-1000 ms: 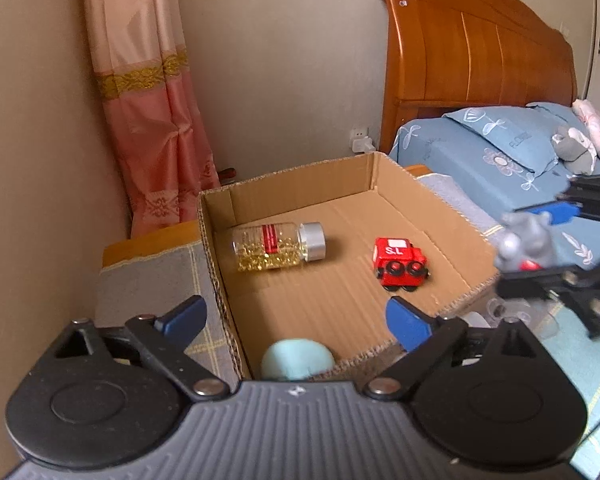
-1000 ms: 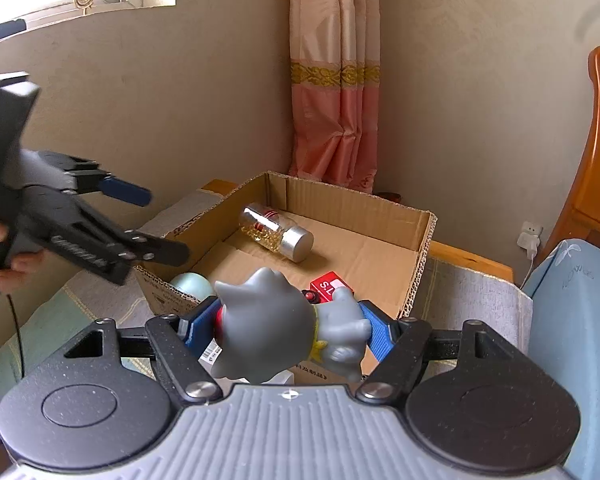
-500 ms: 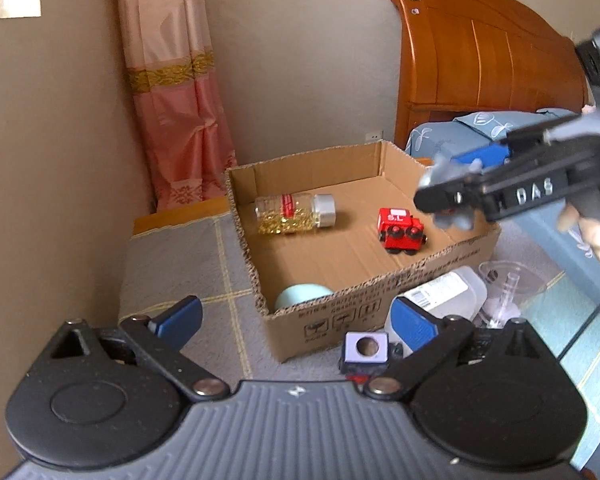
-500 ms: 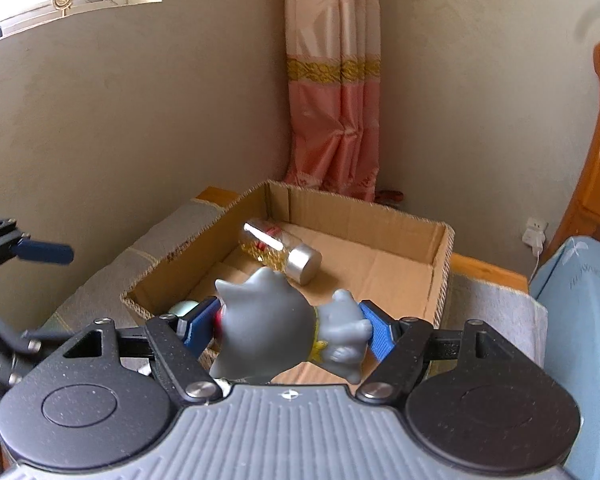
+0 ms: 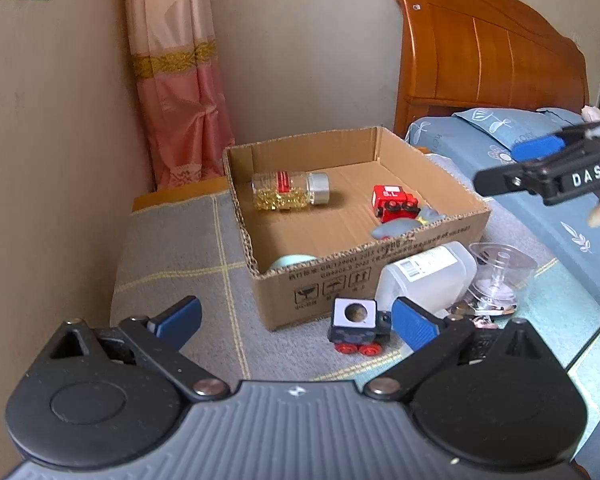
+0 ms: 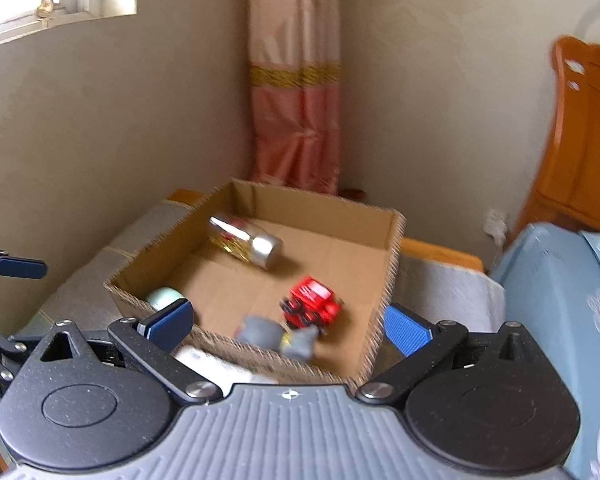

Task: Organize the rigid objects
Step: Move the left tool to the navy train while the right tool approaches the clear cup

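grey rubber figure toy [image 6: 278, 336] in brown cardboard box [image 5: 380, 276], may topple; right gripper [image 6: 288, 326] opening, empty; left gripper [image 5: 296, 320] wide, risks nudging black toy train car [image 5: 358, 326].

Both wrist views look down, from opposite sides, at the cardboard box [image 5: 380, 276].

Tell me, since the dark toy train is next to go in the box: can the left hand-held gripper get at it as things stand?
Probably yes. The left hand-held gripper is open and empty, and the dark toy train stands on the mat just ahead, with only the white bottle close behind.
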Demonstrator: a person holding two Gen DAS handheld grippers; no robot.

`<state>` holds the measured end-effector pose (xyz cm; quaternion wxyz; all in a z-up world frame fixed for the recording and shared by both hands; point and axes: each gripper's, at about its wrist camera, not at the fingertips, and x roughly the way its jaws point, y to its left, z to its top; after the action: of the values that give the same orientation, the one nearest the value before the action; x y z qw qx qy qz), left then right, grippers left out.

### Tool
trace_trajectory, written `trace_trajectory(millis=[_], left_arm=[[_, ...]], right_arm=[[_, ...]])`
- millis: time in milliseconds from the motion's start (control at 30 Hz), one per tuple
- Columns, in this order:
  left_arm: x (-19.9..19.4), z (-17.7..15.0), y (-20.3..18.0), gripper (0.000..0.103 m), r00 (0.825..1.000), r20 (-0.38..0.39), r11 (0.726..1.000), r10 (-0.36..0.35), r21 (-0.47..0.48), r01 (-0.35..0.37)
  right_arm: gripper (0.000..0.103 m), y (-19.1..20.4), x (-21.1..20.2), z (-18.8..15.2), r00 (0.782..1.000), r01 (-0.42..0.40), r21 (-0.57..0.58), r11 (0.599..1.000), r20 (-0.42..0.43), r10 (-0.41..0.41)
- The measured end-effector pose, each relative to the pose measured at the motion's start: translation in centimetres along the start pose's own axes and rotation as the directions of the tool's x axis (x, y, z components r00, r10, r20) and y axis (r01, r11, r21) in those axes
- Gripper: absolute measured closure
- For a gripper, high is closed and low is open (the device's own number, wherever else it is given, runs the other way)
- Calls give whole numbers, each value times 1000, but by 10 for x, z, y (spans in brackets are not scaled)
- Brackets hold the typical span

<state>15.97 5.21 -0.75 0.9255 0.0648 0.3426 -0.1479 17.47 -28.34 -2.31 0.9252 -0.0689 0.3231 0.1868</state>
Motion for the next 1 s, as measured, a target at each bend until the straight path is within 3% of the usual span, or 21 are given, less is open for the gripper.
trace_trajectory(millis=[300, 500, 700, 1000], left_arm=[[0, -27, -6, 1, 998, 20, 994, 59, -94, -57], [8, -39, -14, 1, 992, -13, 989, 129, -64, -130], [11, -42, -18, 1, 996, -21, 995, 89, -32, -90], [35, -30, -26, 1, 999, -27, 1000, 24, -4, -24]], right_arm=[[0, -13, -3, -48, 990, 134, 137, 981, -58, -127], [0, -10, 14, -74, 976, 206, 234, 950, -125, -181], [0, -12, 35, -87, 967, 233, 309, 922, -174, -186], [0, -33, 28, -112, 954, 284, 399, 872, -211, -214]])
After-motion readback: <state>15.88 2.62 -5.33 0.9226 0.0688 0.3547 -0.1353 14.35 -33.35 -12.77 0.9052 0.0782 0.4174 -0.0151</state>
